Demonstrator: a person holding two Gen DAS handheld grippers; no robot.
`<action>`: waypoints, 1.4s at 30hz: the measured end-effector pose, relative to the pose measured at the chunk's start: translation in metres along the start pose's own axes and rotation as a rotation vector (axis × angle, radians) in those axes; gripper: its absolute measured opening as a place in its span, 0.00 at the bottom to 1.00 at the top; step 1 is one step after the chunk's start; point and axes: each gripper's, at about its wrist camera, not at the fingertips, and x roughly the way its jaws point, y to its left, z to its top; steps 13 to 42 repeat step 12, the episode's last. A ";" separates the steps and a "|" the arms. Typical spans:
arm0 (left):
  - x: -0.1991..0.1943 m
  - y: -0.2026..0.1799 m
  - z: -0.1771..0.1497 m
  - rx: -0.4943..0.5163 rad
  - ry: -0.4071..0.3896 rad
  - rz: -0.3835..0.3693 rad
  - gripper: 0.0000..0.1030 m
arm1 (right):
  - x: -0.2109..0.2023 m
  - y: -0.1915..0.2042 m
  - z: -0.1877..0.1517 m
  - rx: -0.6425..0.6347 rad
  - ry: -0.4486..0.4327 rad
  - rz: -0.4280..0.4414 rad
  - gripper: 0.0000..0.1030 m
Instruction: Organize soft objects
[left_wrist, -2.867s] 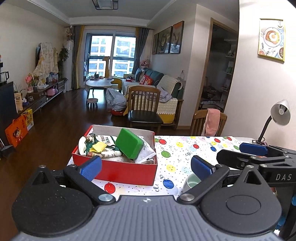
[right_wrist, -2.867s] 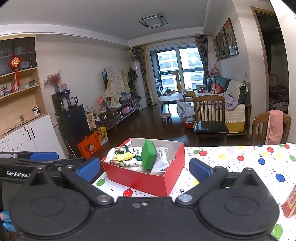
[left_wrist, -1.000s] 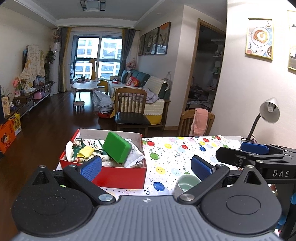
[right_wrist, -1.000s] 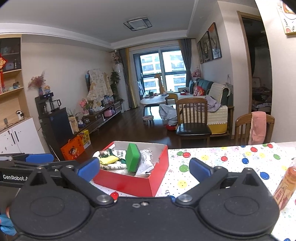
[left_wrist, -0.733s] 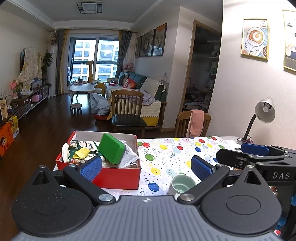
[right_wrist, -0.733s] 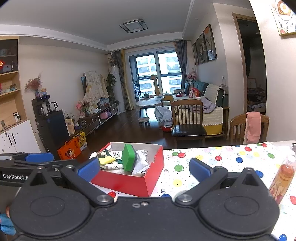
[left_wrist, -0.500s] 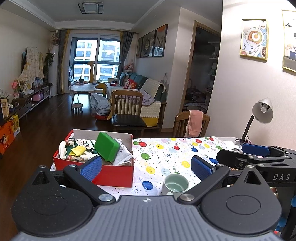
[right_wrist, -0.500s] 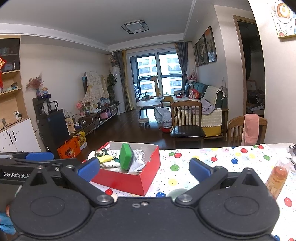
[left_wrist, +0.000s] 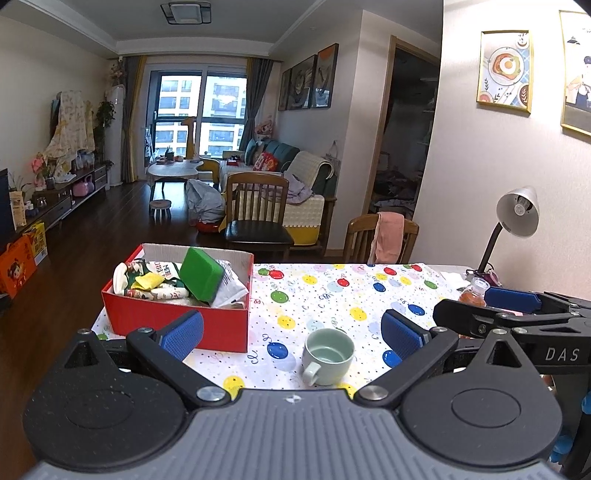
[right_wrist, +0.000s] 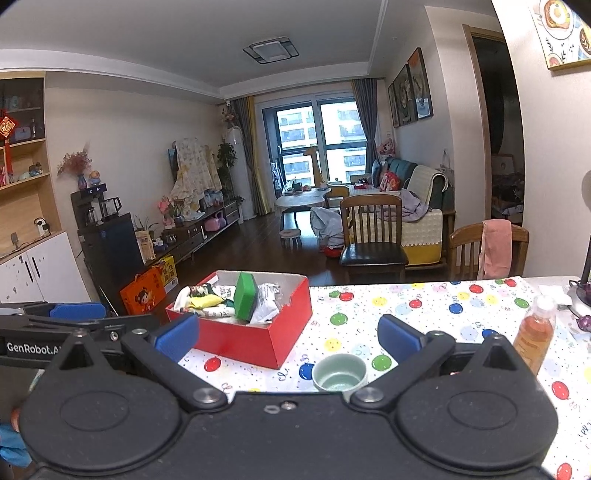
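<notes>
— Where are the soft things at this moment?

— They lie in the red box (left_wrist: 177, 319) on the left part of the table (left_wrist: 332, 295), which wears a cloth with coloured balloons; a green sponge (left_wrist: 201, 273) stands tilted among them, leaning on a crumpled white bag (left_wrist: 231, 286); beside it there is a yellow cloth (left_wrist: 147, 282) and some printed packets that I cannot read.

— And the two tongs?

— The left gripper (left_wrist: 291, 334) has its blue pads wide apart and nothing between them; it hangs above the near edge of the table; the right gripper (right_wrist: 288, 338) also stands spread with nothing in it; both are apart from the box.

— What else is on the table?

— A pale green cup (left_wrist: 327, 356) stands near the front edge, just right of the box, with its handle toward the camera; an orange bottle (right_wrist: 535, 338) with a clear cap stands upright farther right; a desk lamp (left_wrist: 513, 221) is at the far right by the wall; behind the table are two wooden chairs, and a pink cloth (left_wrist: 388, 238) hangs on one.
</notes>
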 end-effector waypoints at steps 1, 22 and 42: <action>-0.001 -0.003 -0.001 0.000 0.002 0.001 1.00 | -0.002 -0.002 -0.002 0.000 0.004 -0.001 1.00; 0.004 -0.026 -0.013 -0.015 0.054 -0.025 1.00 | -0.020 -0.020 -0.016 0.016 0.027 -0.020 1.00; 0.004 -0.026 -0.013 -0.015 0.054 -0.025 1.00 | -0.020 -0.020 -0.016 0.016 0.027 -0.020 1.00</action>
